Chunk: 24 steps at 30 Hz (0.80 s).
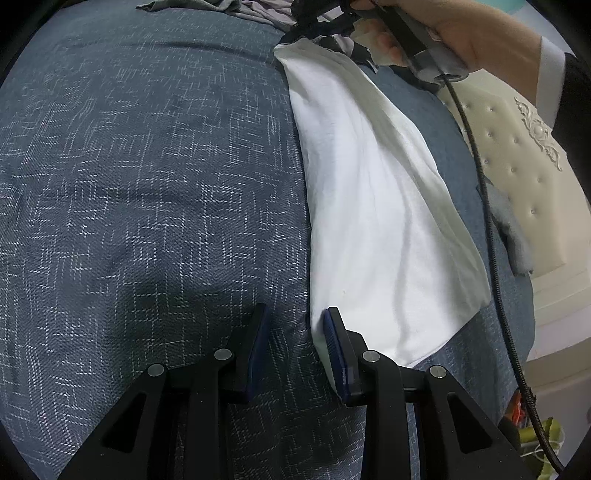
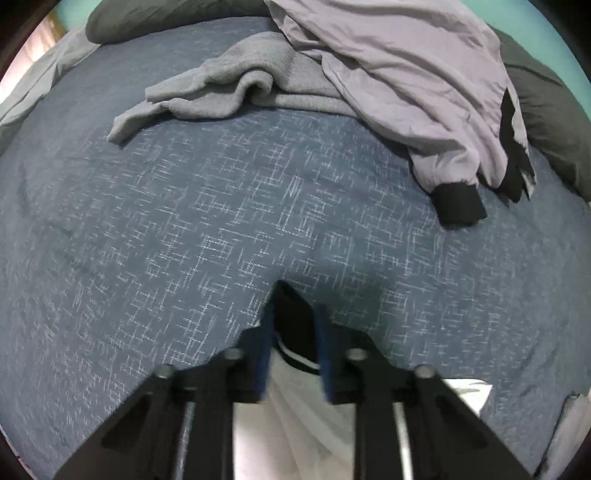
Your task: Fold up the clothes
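A white garment lies folded in a long strip on the blue patterned bedspread. My left gripper hovers at its near corner, open; its right pad touches the cloth's edge and only bedspread shows between the pads. At the strip's far end a hand holds my right gripper. In the right wrist view that gripper is shut on the garment's black-trimmed edge, with the white cloth hanging below the pads.
A grey sweater and a lilac jacket with a black cuff lie crumpled at the far side of the bed. A cream tufted bed end stands on the right. A black cable hangs past the garment.
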Motion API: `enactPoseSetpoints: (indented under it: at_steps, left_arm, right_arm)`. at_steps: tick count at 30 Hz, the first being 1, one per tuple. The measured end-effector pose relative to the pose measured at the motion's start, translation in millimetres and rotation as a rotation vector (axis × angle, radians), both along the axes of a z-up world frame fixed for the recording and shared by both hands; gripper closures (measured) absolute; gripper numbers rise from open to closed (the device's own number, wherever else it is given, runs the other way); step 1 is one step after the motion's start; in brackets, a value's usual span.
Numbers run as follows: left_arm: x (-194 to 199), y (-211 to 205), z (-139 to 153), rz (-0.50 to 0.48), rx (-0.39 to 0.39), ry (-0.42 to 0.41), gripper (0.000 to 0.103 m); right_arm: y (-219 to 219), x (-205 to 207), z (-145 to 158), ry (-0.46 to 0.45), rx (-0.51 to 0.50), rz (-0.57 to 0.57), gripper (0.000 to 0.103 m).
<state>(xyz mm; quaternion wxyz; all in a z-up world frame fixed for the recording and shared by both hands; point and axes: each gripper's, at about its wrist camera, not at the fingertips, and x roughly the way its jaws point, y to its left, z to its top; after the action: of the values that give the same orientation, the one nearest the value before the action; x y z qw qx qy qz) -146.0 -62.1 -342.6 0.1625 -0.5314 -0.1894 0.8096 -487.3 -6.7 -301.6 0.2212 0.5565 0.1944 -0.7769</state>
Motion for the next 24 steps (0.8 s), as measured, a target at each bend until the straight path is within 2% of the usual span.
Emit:
enactPoseSetpoints:
  at_steps: [8,12,15,18,20,21,23,24]
  left_arm:
    - [2,0,3,0.0,-0.005,0.004,0.07]
    - [3,0,4,0.002,0.0,0.002,0.07]
    - [3,-1,5,0.002,0.001,0.0,0.07]
    - [4,-1,6,0.003,0.003,-0.002,0.07]
    - [4,-2,6,0.002,0.004,-0.003,0.07]
    - [5,-2,7,0.002,0.004,-0.003,0.07]
    - [5,-2,8,0.002,0.003,-0.004,0.07]
    - [6,-2,8,0.002,0.003,-0.004,0.07]
  right_arm:
    - [16,-16,14,0.015,-0.165,-0.084,0.098]
    - [15,-21,14,0.016,-0.196,-0.084,0.098]
    - [12,-19,7,-0.024,-0.208,-0.064,0.098]
    - [14,-21,3,-0.03,-0.231,-0.066,0.094]
    - [20,-23,6,-0.038,-0.272,-0.074,0.085]
    - [26,-23,12,-0.032,-0.297,-0.075,0.068]
    - [39,-23,25,-0.019,-0.346,-0.076,0.054]
    - [45,-23,31,-0.013,-0.371,-0.077,0.053]
